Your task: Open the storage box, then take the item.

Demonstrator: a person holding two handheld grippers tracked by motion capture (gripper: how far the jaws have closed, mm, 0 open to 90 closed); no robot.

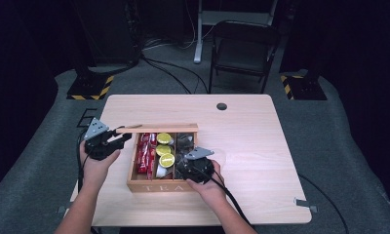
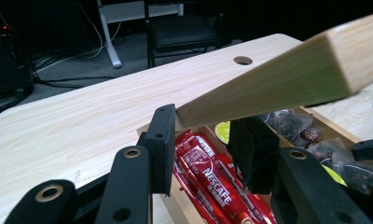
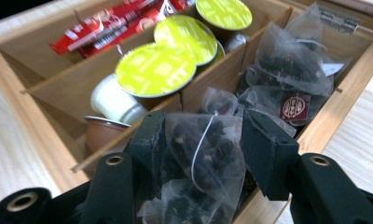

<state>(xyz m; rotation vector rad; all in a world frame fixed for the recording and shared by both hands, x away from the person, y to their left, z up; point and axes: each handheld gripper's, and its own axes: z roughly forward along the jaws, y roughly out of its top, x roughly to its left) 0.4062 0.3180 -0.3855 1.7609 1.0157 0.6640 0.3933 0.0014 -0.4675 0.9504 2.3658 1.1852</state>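
A wooden tea box stands on the table with its lid raised. My left gripper is shut on the left end of the lid, its pads on either side of the edge. Red Nescafe sachets fill the left compartment and yellow-green capsules the middle one. My right gripper hangs over the right compartment, and a clear tea bag of dark leaves sits between its pads, touching both. More tea bags lie in that compartment.
A white capsule and a brown one lie at the near end of the middle compartment. The table has a cable hole at the back. A folding chair stands behind it. Cables trail from both grippers.
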